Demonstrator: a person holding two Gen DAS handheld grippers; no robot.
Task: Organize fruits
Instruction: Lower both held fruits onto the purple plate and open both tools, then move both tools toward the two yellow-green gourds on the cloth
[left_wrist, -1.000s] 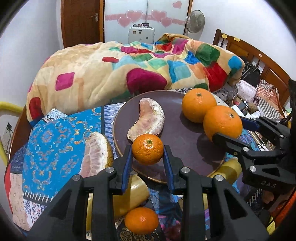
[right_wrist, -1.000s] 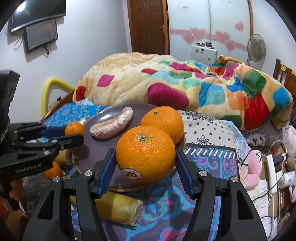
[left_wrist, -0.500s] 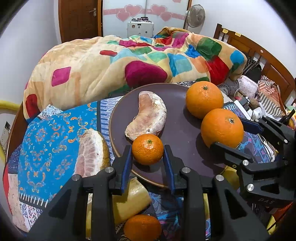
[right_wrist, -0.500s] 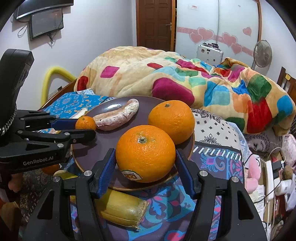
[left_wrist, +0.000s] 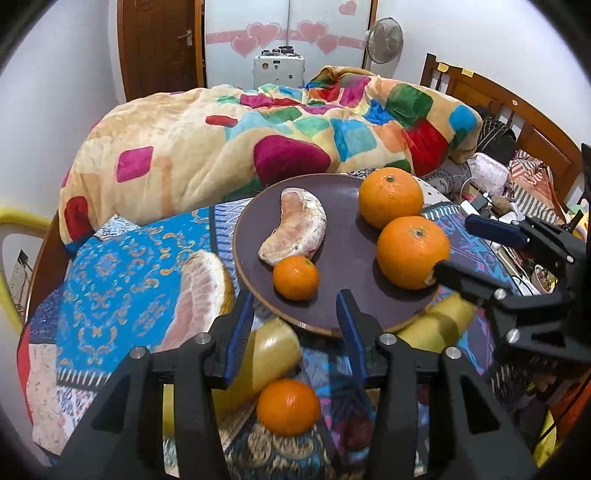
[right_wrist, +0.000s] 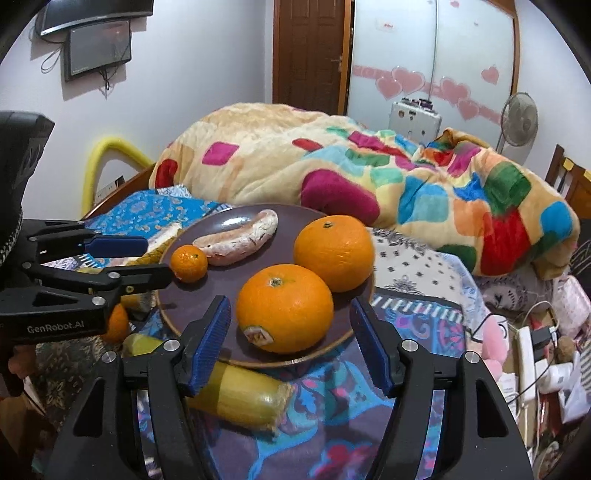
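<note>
A round, smooth dark-brown plate lies on a patterned blue cloth at the foot of a bed heaped with a plush patchwork blanket. On the plate sit two dimpled oranges, a pale curved pomelo segment and a small mandarin. The left gripper, just short of the plate's near rim, is opening with the mandarin beyond its pads; the right gripper stands apart around the nearer orange, not pressing it.

The right gripper stands open around the near orange on the plate, pads clear of it, a second orange just beyond.
</note>
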